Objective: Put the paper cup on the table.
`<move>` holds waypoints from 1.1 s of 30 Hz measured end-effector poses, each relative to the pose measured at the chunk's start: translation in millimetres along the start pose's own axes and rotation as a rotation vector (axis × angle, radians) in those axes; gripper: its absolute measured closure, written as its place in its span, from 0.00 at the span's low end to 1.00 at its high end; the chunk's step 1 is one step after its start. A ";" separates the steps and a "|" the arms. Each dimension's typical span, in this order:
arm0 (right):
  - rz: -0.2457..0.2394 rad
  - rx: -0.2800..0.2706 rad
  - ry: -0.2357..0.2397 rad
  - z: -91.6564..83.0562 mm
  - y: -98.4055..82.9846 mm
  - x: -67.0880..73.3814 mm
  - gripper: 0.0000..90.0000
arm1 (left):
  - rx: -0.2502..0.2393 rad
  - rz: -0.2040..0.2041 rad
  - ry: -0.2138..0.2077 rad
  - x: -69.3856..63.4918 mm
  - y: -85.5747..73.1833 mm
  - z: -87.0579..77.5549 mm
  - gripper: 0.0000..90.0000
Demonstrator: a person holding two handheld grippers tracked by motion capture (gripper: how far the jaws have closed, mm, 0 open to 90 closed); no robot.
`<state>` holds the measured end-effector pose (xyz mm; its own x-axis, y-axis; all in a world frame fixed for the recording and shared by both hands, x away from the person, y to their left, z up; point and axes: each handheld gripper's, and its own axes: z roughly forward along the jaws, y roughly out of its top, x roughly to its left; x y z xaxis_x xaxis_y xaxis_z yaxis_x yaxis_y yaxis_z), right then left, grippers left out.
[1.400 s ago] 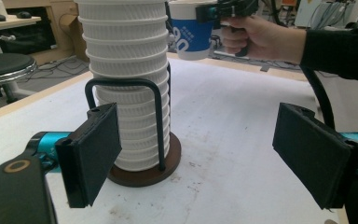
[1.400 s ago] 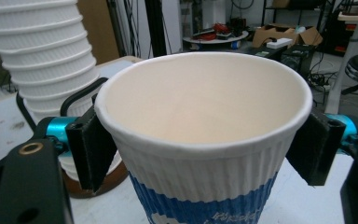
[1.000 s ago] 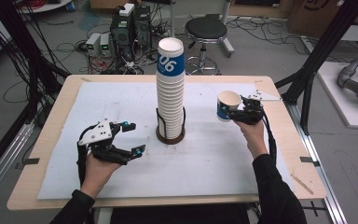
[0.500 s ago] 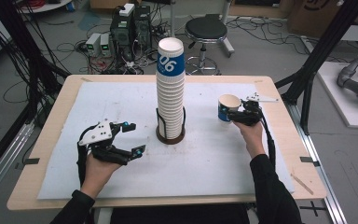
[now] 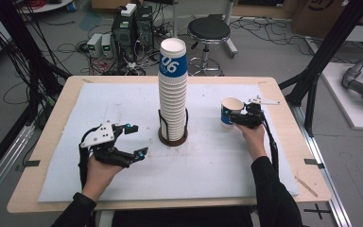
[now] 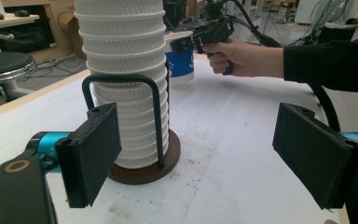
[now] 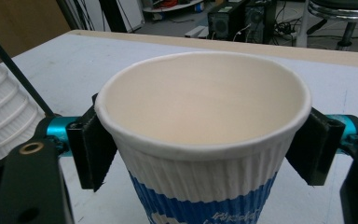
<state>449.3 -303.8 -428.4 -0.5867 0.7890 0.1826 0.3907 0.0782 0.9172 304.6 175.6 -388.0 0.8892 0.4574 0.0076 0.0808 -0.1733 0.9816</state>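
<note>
A tall stack of white ribbed paper cups (image 5: pixel 172 90), the top one banded blue, stands in a black wire holder on a round brown base (image 5: pixel 172 138) at the table's middle. To its right my right gripper (image 5: pixel 234 119) is shut on a single white-and-blue cup (image 5: pixel 230 109), held upright with its pads pressing both sides just under the rim (image 7: pixel 200 140). Whether that cup touches the table I cannot tell. My left gripper (image 5: pixel 137 140) rests left of the stack, open and empty (image 6: pixel 209 154), looking at the stack (image 6: pixel 126 93) and the held cup (image 6: pixel 182 65) beyond it.
A white mat (image 5: pixel 217 165) covers the wooden table (image 5: pixel 307 189). Beyond the far edge stand a black stool (image 5: pixel 209 30), computer boxes (image 5: pixel 132 23) and floor cables. Black frame posts (image 5: pixel 321 61) rise at the table's right and left.
The right hand has sunk a little with the cup still in its grip. The left hand and the stack have not moved.
</note>
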 end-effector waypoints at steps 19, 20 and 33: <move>-0.037 0.036 -0.025 1.1 -5.9 3.1 0.22 | 0.009 0.006 0.004 -0.8 0.0 0.4 0.17; -0.040 0.036 -0.028 0.4 -5.9 3.5 0.22 | 0.011 0.008 0.008 -0.9 -0.1 0.7 0.17; -0.062 0.072 -0.056 -5.8 -6.7 6.3 0.21 | 0.016 0.013 0.009 -1.9 0.2 2.3 0.17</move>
<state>438.9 -302.9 -431.3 -0.5712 0.8141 0.1045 0.4058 0.1694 0.8981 304.0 172.8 -388.3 0.8862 0.4627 0.0221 0.0764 -0.1930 0.9782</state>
